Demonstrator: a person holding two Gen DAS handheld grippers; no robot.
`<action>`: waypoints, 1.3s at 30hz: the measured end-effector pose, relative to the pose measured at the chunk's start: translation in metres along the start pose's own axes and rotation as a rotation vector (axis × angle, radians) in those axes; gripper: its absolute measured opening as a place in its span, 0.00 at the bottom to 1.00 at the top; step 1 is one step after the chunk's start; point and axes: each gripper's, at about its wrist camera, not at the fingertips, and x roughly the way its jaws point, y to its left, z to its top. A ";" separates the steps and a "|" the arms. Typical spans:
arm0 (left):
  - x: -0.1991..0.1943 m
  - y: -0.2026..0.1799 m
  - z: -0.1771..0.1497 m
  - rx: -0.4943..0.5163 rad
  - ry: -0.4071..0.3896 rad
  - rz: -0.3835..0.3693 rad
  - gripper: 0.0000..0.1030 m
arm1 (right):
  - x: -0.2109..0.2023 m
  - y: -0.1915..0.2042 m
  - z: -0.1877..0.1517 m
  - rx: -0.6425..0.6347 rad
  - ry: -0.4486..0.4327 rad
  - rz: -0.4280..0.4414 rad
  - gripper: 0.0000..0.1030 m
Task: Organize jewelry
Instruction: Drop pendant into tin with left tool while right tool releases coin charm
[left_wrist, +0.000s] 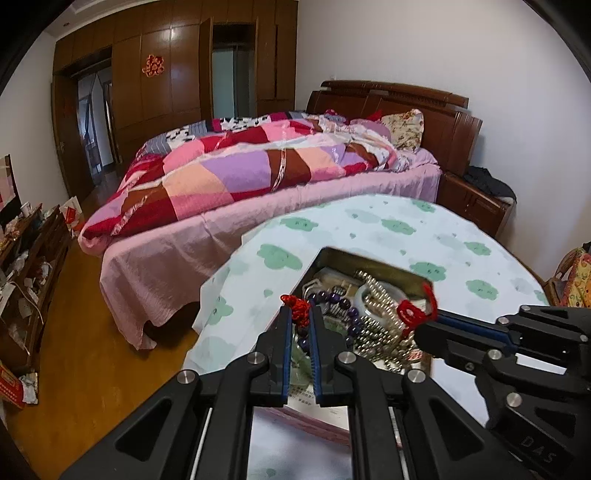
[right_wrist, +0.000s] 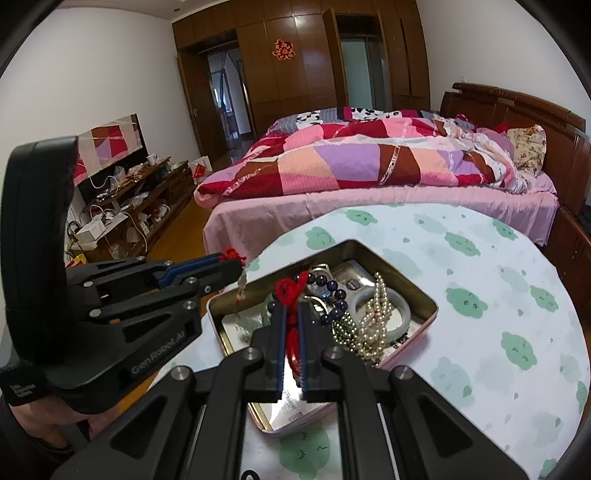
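A: Tin (left_wrist: 334, 258), metal and rectangular, sits on the round table (left_wrist: 461, 240), half hidden by the left gripper (left_wrist: 300, 314) clamping knotted red cord (left_wrist: 300, 308).

B: Right gripper (right_wrist: 291, 314), jaws nearly closed, pinches red cord (right_wrist: 291, 291) above blurry tangled beads (right_wrist: 373, 325).

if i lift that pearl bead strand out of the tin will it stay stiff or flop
The pearl bead strand lies bunched in loose loops, so it would probably hang limp. It rests against the pale bangle and darker bead strand in the tin, so it may snag or drag them.
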 end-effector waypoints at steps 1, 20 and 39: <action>0.005 0.001 -0.002 -0.004 0.012 -0.001 0.08 | 0.003 0.000 -0.001 0.001 0.006 0.000 0.08; 0.042 -0.003 -0.025 0.011 0.115 -0.014 0.08 | 0.033 -0.009 -0.030 0.024 0.126 -0.003 0.08; 0.046 -0.007 -0.029 0.033 0.114 -0.013 0.08 | 0.043 -0.009 -0.040 0.000 0.171 -0.026 0.08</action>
